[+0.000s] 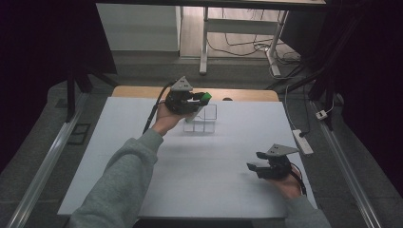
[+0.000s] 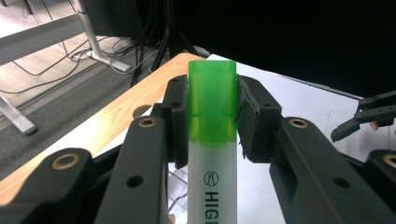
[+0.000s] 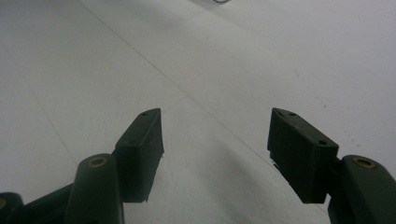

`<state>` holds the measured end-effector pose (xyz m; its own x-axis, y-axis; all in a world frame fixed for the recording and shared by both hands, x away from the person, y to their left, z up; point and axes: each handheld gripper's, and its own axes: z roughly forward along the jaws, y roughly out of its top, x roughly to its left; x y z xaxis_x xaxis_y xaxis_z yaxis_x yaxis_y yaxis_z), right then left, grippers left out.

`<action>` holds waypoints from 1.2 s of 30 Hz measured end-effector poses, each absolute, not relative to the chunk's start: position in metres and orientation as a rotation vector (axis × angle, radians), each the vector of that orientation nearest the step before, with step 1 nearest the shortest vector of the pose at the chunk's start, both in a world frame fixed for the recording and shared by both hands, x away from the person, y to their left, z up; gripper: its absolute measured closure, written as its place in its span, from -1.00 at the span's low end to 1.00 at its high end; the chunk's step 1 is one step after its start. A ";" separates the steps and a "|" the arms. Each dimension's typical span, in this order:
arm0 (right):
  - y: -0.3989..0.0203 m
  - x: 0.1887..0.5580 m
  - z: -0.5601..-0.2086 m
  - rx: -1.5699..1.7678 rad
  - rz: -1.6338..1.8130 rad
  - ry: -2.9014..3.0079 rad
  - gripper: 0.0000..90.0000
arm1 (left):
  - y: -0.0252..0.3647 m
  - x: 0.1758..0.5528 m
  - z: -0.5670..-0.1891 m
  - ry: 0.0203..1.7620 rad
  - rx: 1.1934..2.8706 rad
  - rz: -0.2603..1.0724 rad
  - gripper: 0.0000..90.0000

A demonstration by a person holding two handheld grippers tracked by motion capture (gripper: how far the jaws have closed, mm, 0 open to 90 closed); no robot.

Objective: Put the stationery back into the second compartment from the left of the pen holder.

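Observation:
My left gripper [image 1: 199, 97] is shut on a highlighter [image 2: 212, 140] with a white body and a green cap [image 1: 205, 97]. It hangs over the far middle of the white table, right above a clear compartmented box [image 1: 202, 118]. In the left gripper view both black pads clamp the pen at the cap's base, and the cap points away from the camera. My right gripper [image 1: 254, 161] rests near the table's front right with its jaws apart. Nothing lies between its fingers in the right gripper view [image 3: 215, 135], just the bare white surface.
The white sheet [image 1: 199, 161] covers a wooden table whose far edge [image 1: 142, 90] shows. Beyond it stand desk legs [image 1: 204, 52] and cables on the floor. A power strip [image 1: 302, 141] lies off the right edge. Metal rails run along both sides.

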<state>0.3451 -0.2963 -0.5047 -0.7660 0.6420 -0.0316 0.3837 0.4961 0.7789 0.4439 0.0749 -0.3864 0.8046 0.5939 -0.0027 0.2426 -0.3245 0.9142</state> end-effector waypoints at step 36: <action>-0.300 0.348 -0.508 0.874 1.145 2.434 -0.21 | 0.052 0.514 -0.409 0.704 1.881 0.405 0.48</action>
